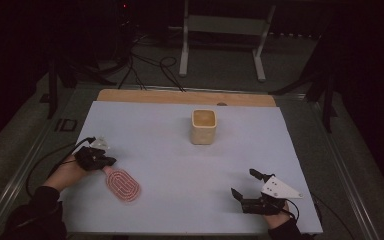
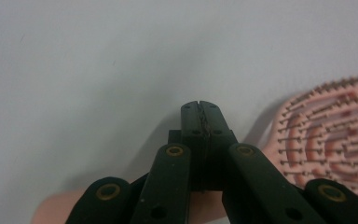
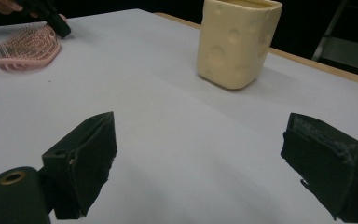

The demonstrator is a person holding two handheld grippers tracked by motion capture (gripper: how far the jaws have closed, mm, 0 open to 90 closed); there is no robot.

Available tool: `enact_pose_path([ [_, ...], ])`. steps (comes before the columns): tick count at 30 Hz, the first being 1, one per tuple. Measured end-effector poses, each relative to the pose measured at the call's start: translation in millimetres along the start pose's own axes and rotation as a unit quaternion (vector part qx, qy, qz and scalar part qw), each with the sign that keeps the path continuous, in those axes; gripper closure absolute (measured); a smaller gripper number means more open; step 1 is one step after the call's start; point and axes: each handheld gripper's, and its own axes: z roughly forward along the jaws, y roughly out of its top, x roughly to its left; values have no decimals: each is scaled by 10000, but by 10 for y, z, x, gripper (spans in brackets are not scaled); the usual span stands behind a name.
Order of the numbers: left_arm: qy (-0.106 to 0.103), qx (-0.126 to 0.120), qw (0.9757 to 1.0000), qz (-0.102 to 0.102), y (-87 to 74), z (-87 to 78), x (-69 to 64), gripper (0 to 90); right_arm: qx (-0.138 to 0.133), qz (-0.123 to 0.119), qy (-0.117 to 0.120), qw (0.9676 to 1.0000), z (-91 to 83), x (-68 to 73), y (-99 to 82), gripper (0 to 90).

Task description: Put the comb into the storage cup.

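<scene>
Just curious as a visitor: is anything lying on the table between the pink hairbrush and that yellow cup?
Nothing: in the high view, only bare white table lies between the pink hairbrush and the yellow cup.

hairbrush: pink plastic, bristly | cup: cream, dimpled, matt | table: smooth matt white

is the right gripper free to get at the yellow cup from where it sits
Probably yes. The right gripper stands open, and bare white table lies between it and the yellow cup. The pink brush lies off by the left gripper.
</scene>
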Motion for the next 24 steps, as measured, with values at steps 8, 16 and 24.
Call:
enact_pose_path([
  [8, 44, 65, 9998, -162, -185, -123, -16, 900, 22, -10, 6, 10000, 4, 7, 1, 99],
  [16, 53, 142, 9995, -290, -410, -251, -51, 900, 16, 3, 9, 10000, 6, 8, 3, 100],
  [24, 58, 268, 9991, -336, -571, -378, -104, 900, 17, 7, 22, 10000, 7, 4, 2, 100],
])
